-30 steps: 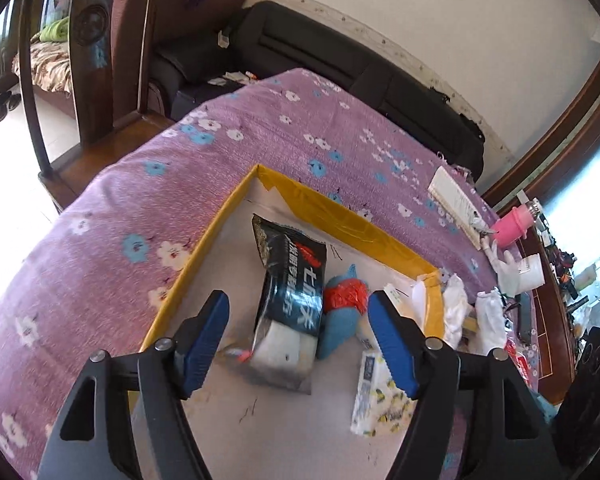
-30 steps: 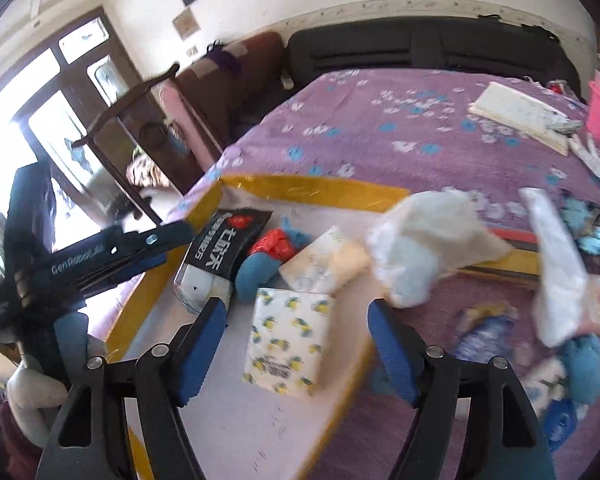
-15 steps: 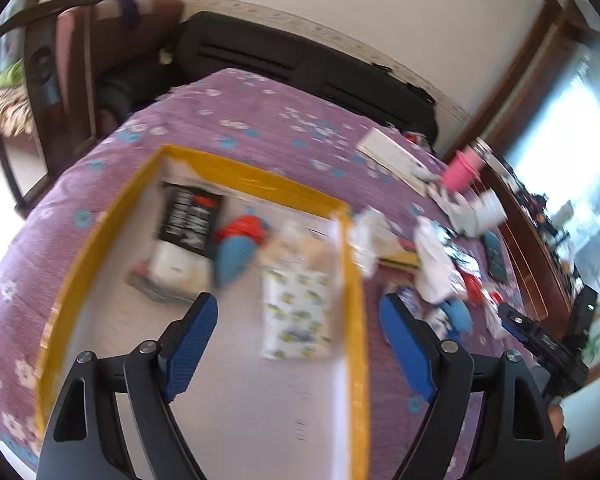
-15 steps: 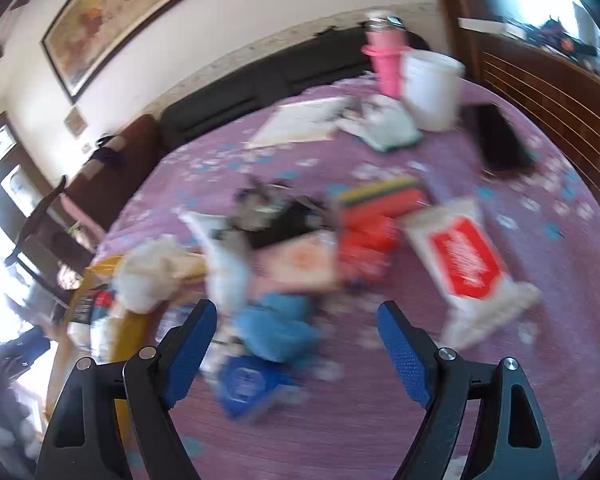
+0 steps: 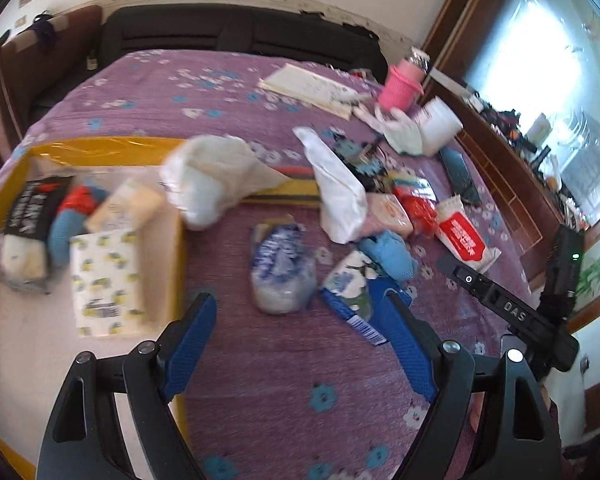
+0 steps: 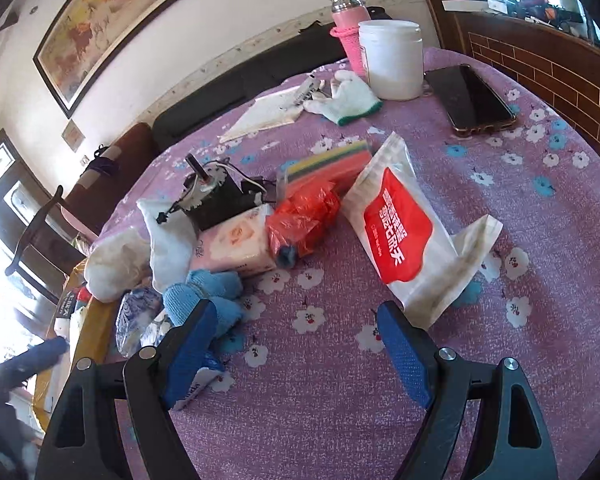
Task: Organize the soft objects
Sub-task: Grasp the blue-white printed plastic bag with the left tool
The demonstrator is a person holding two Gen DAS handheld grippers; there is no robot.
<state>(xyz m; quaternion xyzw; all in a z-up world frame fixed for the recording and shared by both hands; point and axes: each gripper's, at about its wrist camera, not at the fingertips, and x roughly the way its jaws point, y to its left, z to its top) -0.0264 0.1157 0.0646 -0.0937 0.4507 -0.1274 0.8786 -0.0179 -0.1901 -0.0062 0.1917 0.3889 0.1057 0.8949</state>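
A yellow-rimmed box [image 5: 178,248] at the left holds a lemon-print tissue pack [image 5: 106,280], a black packet [image 5: 32,204] and a blue and red soft toy [image 5: 66,228]. A white bag [image 5: 216,176] hangs over its rim. On the purple cloth lie a blue-white pouch [image 5: 280,268], a blue sock [image 5: 392,254], a pink tissue pack [image 6: 240,246], a red bag [image 6: 304,216] and a red-white wipes pack [image 6: 400,224]. My left gripper [image 5: 300,344] is open over the cloth near the pouch. My right gripper [image 6: 300,348] is open, between the blue sock [image 6: 204,296] and the wipes pack.
At the far side stand a pink bottle [image 6: 348,28], a white jar [image 6: 392,60], a white glove [image 6: 348,96], a phone [image 6: 472,98] and a notepad [image 6: 268,116]. A black motor part [image 6: 216,196] sits among the soft things. A black sofa [image 5: 236,40] lies behind the table.
Both grippers have swung right, away from the box and over the pile on the cloth. Both stay open and empty.
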